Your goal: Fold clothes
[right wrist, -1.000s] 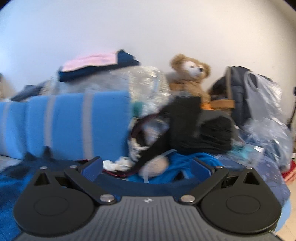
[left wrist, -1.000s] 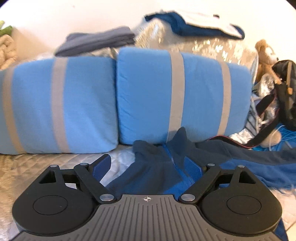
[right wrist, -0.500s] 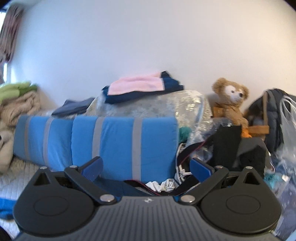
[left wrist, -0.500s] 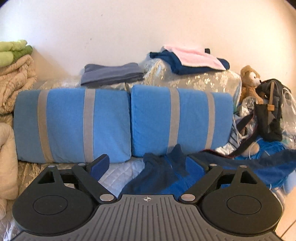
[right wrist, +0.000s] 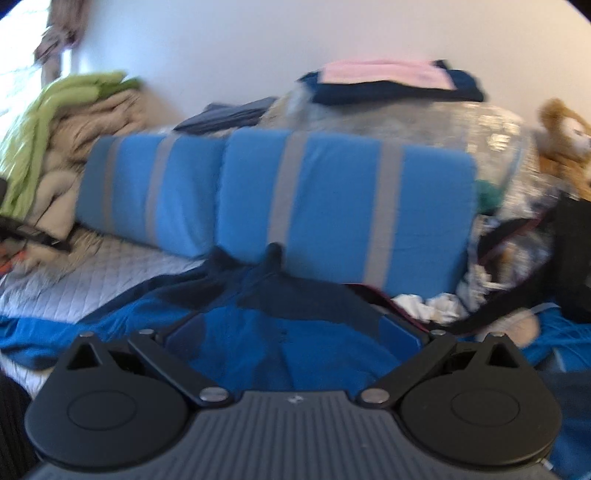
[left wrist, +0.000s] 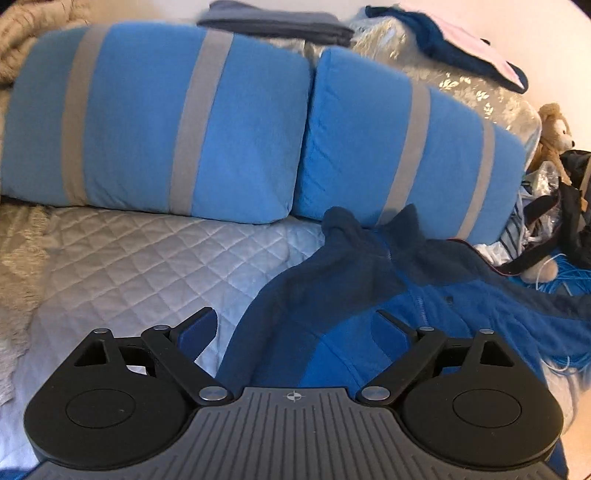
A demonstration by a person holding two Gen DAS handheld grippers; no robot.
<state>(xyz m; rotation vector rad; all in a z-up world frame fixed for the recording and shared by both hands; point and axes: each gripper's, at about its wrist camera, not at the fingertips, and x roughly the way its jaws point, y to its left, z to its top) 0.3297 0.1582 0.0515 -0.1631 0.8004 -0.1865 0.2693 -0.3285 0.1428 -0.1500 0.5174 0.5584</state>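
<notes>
Blue fleece jacket lying spread on bed while folded piles are sitting behind

Navy-and-blue fleece jacket [left wrist: 369, 295] is lying opened out and rumpled on the quilted bedspread [left wrist: 147, 254], its collar resting against the striped blue pillows [left wrist: 177, 122]. Both hand-held grippers are hovering just above it: the left gripper [left wrist: 295, 328] with jaws spread wide over the jacket's near edge, the right gripper [right wrist: 291, 328] likewise spread over the chest, neither pinching any cloth. Behind the pillows, folded clothes are resting in tidy stacks: a grey-blue piece [left wrist: 273, 22] and a pink piece [right wrist: 388, 72] on a navy one. Judging by this, the jacket is awaiting folding, with no crease visible in it.
</notes>
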